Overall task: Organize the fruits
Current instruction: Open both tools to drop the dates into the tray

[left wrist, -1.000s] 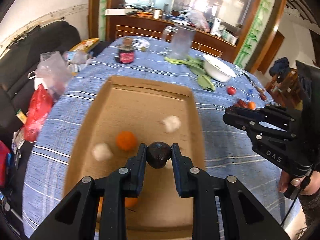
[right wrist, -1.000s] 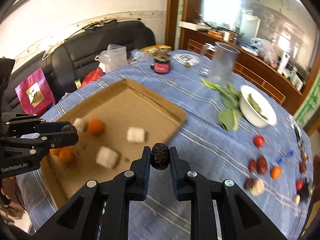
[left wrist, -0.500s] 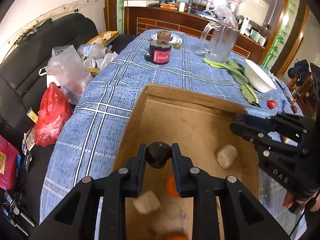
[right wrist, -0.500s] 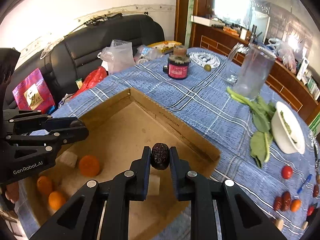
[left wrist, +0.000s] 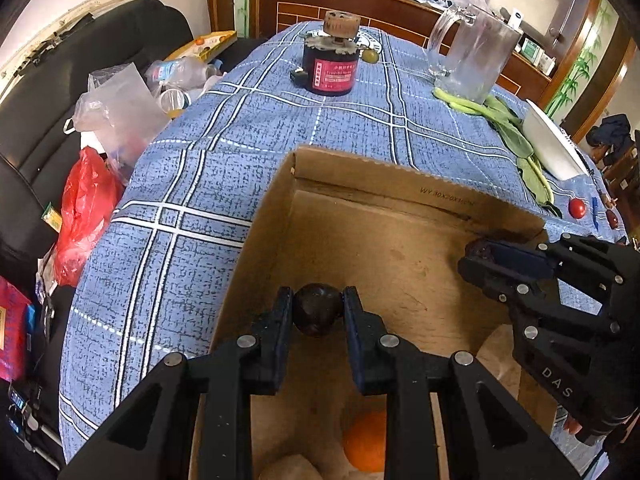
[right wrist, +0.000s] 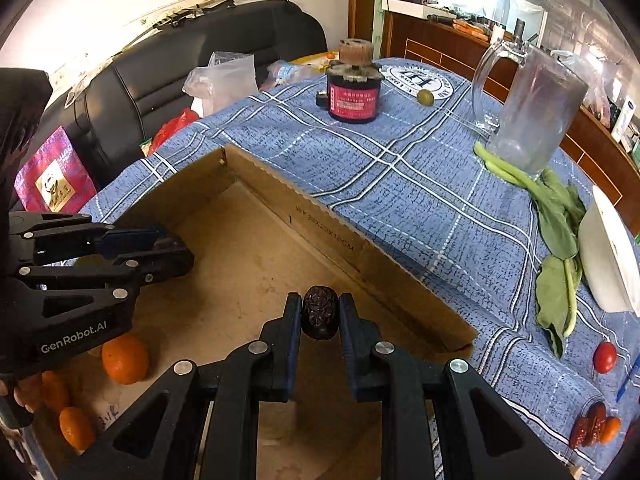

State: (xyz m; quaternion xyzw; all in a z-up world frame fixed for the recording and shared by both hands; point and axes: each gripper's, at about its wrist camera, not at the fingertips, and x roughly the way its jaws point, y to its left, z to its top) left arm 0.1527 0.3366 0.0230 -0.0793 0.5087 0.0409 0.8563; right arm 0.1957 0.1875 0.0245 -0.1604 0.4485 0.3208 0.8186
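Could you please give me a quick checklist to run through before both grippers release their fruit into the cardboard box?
1. Left gripper shut on the dark round fruit: ok.
2. Right gripper shut on the wrinkled date: ok.
3. Both fruits over the cardboard box, inside its walls: ok.
4. Box floor under each fruit bare; the orange lies off to the side: ok.
5. Grippers apart from each other: ok.
6. Height of the fruits above the floor: cannot tell.

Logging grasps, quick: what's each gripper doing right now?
Left gripper: shut on a smooth dark round fruit.
Right gripper: shut on a wrinkled red date.
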